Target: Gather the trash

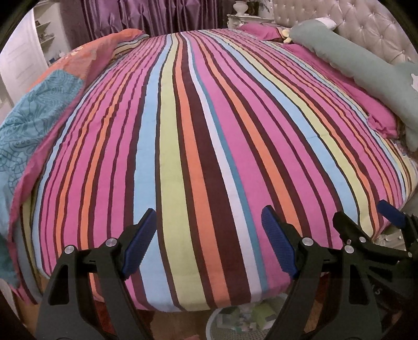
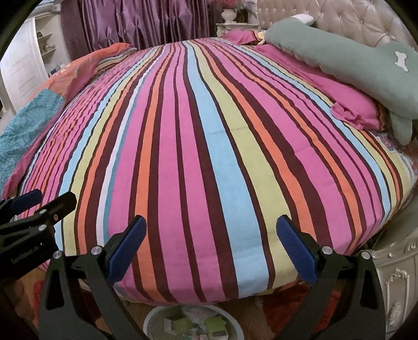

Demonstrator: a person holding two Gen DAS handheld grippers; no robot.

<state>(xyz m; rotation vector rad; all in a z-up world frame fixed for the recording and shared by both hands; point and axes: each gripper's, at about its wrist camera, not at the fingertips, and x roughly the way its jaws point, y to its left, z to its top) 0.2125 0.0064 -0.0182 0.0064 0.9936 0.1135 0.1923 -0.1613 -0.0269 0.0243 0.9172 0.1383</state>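
A white round basket (image 2: 154,320) holding green and white paper trash (image 2: 193,324) stands on the floor at the foot of the bed; in the left wrist view the basket (image 1: 210,323) shows between the fingers. My left gripper (image 1: 209,230) hangs open over the striped bedspread (image 1: 209,130), nothing between its blue pads. My right gripper (image 2: 211,236) is open too, over the bedspread (image 2: 209,130), empty. Each gripper shows in the other's view: the right gripper (image 1: 365,217) at the right edge, the left gripper (image 2: 52,200) at the left edge. No trash shows on the bed.
A long green pillow (image 2: 352,60) and pink pillows (image 2: 347,99) lie by the tufted headboard (image 2: 339,18) at the right. A folded blue and orange quilt (image 1: 39,109) lies along the left side. Purple curtains (image 1: 135,15) hang behind. A white carved footboard (image 2: 397,282) stands at the right.
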